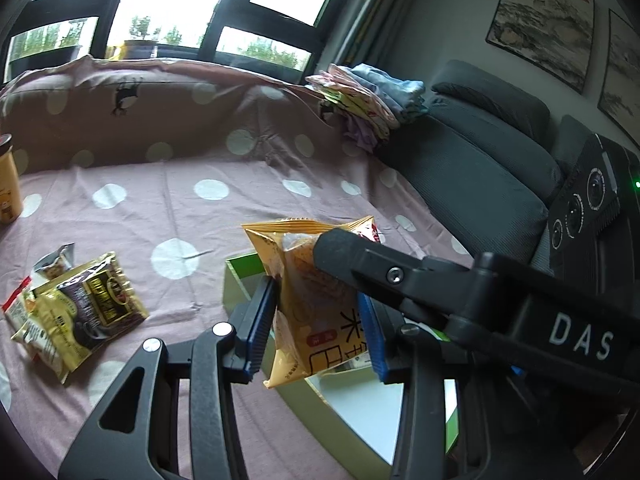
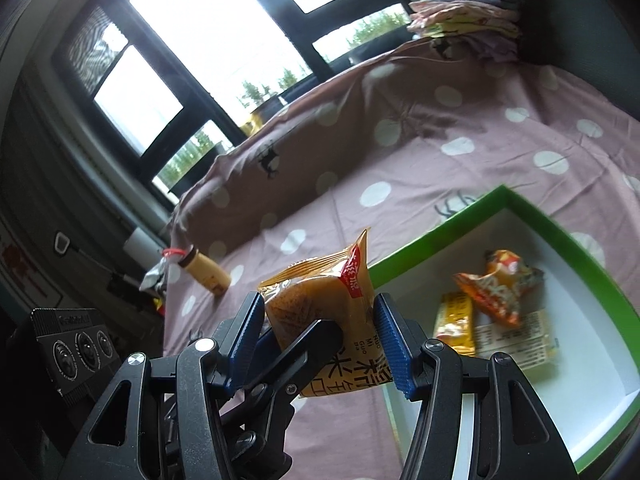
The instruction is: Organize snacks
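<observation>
An orange snack packet (image 1: 308, 304) with Chinese print is held in the air between both grippers. My left gripper (image 1: 320, 328) is shut on its lower part. My right gripper (image 2: 320, 336) is shut on the same packet (image 2: 324, 300); one right finger crosses the left wrist view (image 1: 360, 256). Below is a green-rimmed white box (image 2: 516, 204), also visible in the left wrist view (image 1: 240, 276), holding an orange packet (image 2: 500, 288), a yellow bar (image 2: 456, 324) and a pale packet (image 2: 520, 332). A pile of loose snack packets (image 1: 80, 308) lies on the pink dotted sheet at left.
A tan bottle (image 2: 204, 272) lies on the sheet near a silver packet (image 2: 156, 276); a bottle also shows at the far left of the left wrist view (image 1: 8, 184). Folded clothes (image 1: 368, 104) are stacked at the back. Dark grey sofa cushions (image 1: 472, 160) border the right.
</observation>
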Action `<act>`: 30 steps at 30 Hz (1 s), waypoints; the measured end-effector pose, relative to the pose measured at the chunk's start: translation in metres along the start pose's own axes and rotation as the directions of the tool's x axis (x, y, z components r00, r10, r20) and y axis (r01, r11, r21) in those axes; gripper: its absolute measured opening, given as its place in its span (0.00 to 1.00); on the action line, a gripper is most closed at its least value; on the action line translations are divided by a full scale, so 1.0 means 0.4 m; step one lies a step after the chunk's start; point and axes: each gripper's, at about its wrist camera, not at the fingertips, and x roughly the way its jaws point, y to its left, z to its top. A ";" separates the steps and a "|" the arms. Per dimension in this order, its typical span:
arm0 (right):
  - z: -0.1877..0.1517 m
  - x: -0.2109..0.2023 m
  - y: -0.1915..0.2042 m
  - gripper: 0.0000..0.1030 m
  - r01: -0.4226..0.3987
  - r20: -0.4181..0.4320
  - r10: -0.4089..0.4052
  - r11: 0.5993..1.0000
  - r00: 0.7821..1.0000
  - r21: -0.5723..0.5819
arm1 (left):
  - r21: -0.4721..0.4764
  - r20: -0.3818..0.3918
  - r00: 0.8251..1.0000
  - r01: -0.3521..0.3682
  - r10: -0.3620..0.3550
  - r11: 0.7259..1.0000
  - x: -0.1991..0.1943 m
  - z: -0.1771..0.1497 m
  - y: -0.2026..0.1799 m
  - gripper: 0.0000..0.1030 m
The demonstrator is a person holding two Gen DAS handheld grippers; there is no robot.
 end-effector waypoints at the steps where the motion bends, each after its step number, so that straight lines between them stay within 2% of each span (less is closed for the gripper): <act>1: 0.002 -0.002 -0.005 0.58 0.007 0.004 -0.007 1.000 1.000 0.005 | 0.004 -0.003 1.000 0.007 -0.007 1.000 0.007 0.001 -0.006 0.39; 10: 0.013 -0.025 -0.060 0.58 0.069 0.026 -0.070 0.996 0.997 0.063 | 0.054 -0.041 0.998 0.051 -0.049 0.997 0.065 0.005 -0.051 0.39; 30: 0.026 -0.028 -0.180 0.58 0.173 -0.011 -0.174 0.967 0.985 0.189 | 0.027 -0.148 0.980 0.136 -0.131 0.990 0.179 -0.011 -0.094 0.39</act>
